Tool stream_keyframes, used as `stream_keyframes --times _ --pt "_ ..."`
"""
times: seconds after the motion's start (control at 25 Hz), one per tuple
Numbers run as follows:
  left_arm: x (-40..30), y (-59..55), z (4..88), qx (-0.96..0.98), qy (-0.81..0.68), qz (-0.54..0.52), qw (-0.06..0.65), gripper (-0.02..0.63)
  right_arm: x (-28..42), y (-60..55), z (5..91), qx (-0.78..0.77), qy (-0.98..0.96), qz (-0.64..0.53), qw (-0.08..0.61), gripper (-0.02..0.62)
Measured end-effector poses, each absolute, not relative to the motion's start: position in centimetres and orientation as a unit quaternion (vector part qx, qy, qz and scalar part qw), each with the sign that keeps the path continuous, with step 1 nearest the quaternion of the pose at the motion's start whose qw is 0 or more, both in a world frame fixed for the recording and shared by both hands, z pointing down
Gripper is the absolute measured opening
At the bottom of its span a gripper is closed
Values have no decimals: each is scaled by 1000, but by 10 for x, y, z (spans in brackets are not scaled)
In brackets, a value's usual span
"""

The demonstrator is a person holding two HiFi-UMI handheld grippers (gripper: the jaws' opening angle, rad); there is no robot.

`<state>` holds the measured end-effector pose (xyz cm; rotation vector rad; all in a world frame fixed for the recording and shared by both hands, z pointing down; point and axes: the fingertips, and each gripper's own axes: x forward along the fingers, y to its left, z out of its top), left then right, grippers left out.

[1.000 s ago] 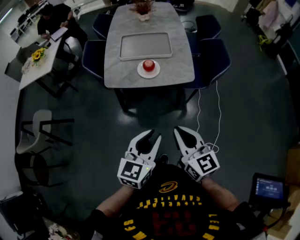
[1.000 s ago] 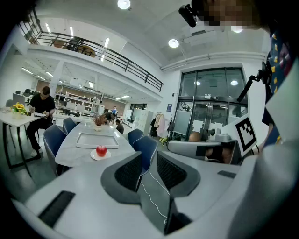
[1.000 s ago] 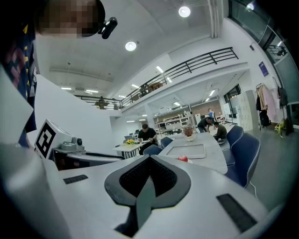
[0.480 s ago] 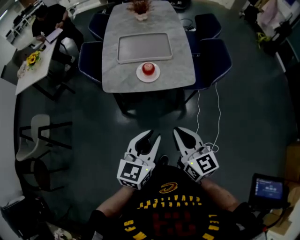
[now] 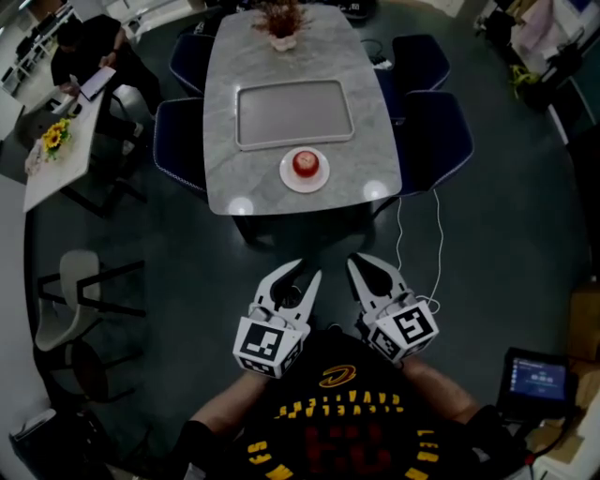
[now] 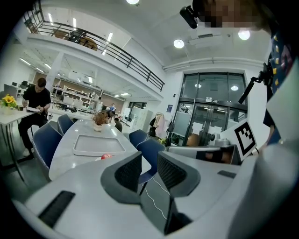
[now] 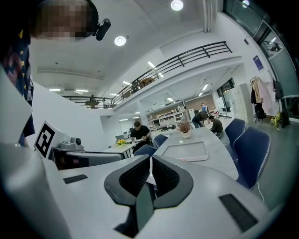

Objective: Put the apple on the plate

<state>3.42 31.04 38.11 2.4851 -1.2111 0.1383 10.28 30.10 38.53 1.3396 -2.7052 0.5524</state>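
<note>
**Apple sitting on the plate, both grippers empty**

The left gripper (image 5: 307,271) is hovering well short of the table's (image 5: 234,112) near edge, its jaws standing slightly apart and gripping nothing. On the table, the apple (image 5: 305,164) is resting on the plate (image 5: 287,177), close to that near edge and just in front of the tray (image 5: 293,114). The right gripper (image 5: 366,261) is hanging equally far from the table, its jaws drawn almost together and holding nothing.

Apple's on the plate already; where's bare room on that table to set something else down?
Bare table lies left and right of the plate holding the apple, along the near edge. The grey tray behind the plate is empty too. The far end is tighter, with the potted plant. Chairs flank both long sides.
</note>
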Motion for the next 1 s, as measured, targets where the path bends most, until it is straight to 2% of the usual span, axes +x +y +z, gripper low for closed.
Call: stream_keyframes --times 0.64,1.0 --pt "-3 237 395 884 -409 49 220 104 74 235 399 465 -862 192 55 8" --pt "4 201 412 863 -436 52 250 104 84 194 427 428 -867 251 48 8"
